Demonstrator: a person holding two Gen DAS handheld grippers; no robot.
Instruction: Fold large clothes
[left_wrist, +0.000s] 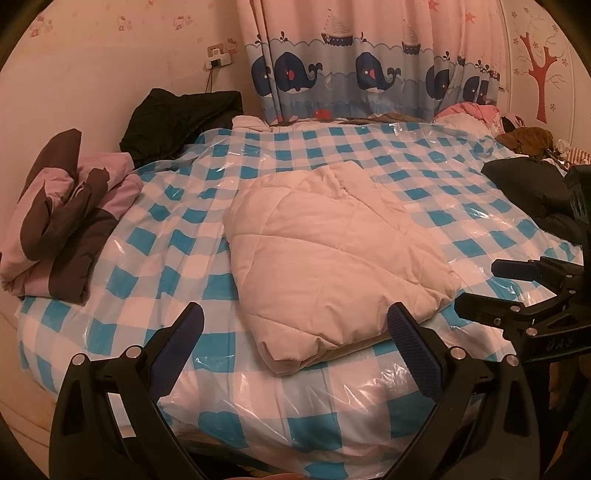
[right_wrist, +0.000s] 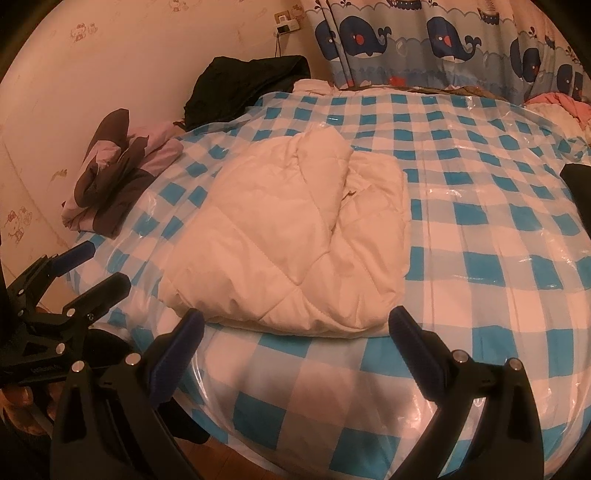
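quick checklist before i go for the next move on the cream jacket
1. Left tool open and empty: ok.
2. Right tool open and empty: ok.
3. Cream quilted jacket already folded into a compact bundle: ok, though a loose flap shows on top.
4. Jacket lying fully on the checked bed cover, clear of the edge: ok.
5. Purple and brown garment apart from the jacket: ok.
6. Jacket's underside layers lying flat: cannot tell.
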